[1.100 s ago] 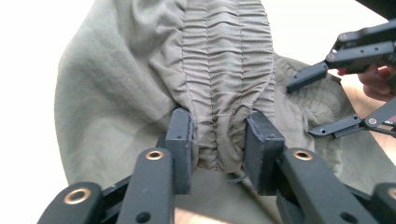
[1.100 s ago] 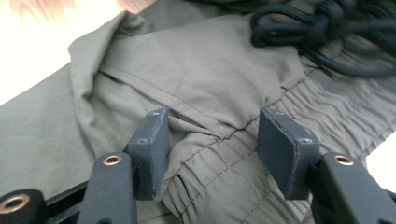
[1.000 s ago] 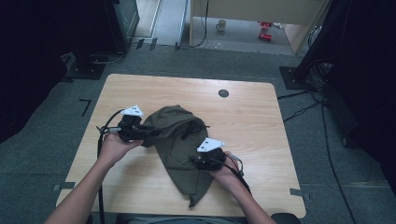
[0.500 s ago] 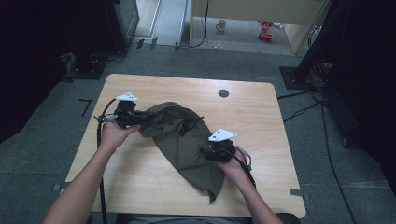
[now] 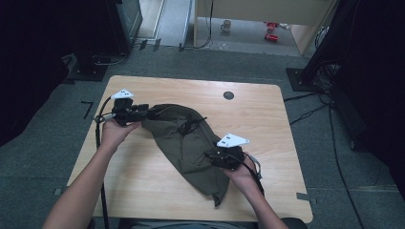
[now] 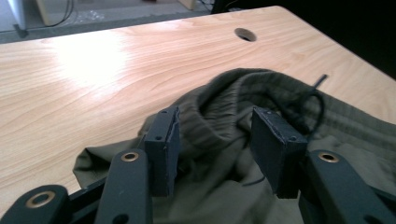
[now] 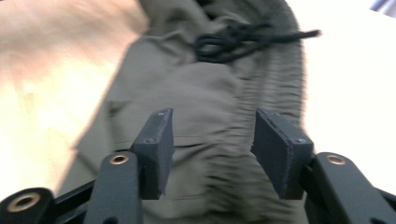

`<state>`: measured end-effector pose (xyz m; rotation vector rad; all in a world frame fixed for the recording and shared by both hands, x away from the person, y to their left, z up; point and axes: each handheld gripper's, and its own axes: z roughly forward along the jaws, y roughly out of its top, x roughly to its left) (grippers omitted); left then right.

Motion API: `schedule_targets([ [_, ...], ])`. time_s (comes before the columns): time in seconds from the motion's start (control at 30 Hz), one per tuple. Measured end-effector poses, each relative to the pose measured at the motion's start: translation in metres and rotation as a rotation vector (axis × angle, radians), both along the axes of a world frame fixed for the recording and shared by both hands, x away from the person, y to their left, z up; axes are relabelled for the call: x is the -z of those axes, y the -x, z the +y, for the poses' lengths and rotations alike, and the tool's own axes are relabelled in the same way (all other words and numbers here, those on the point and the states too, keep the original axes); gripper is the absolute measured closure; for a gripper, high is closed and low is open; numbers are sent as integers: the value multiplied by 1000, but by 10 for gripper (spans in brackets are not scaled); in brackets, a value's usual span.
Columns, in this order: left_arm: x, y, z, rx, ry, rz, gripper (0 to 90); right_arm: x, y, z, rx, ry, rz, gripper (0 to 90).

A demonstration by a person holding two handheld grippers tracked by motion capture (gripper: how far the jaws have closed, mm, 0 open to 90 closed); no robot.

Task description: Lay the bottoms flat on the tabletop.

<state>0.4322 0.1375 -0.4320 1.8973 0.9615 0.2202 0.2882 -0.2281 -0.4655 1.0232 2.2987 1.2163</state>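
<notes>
The left gripper (image 6: 212, 147) is seen with its jaws apart, a bunched fold of the olive garment (image 5: 188, 143) lying between the pads but not pinched. The right gripper (image 7: 212, 151) is likewise held open, its jaws straddling the ribbed waistband, with cloth beneath them (the picture is blurred, so contact cannot be judged). In the high view the left gripper (image 5: 138, 113) is placed at the garment's far left corner and the right gripper (image 5: 220, 156) at its right edge, near the person. The garment is spread crumpled across the middle of the wooden table (image 5: 267, 124), a black drawstring (image 5: 191, 125) knotted on top. It is judged light, soft and limp; a firm hold is best taken on the thicker elastic waistband, not the loose cord.
</notes>
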Motion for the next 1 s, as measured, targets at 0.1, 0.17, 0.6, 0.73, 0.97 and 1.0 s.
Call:
schedule_targets([
  [0.1,-4,10,-1,22,-26,-21,518,0,10,9,-28,2,9,492],
  [0.17,-6,17,-2,35,-34,-23,517,2,13,14,-42,-10,27,497],
  [0.6,20,57,-15,65,-57,-38,520,24,26,43,-120,-20,80,530],
  [0.73,35,65,-26,76,-87,-41,514,27,28,51,-141,-7,82,546],
  [0.97,56,74,-40,71,-109,-17,498,43,18,54,-157,9,143,617],
  [1.0,58,74,-42,77,-123,-21,499,44,17,54,-156,13,142,630],
])
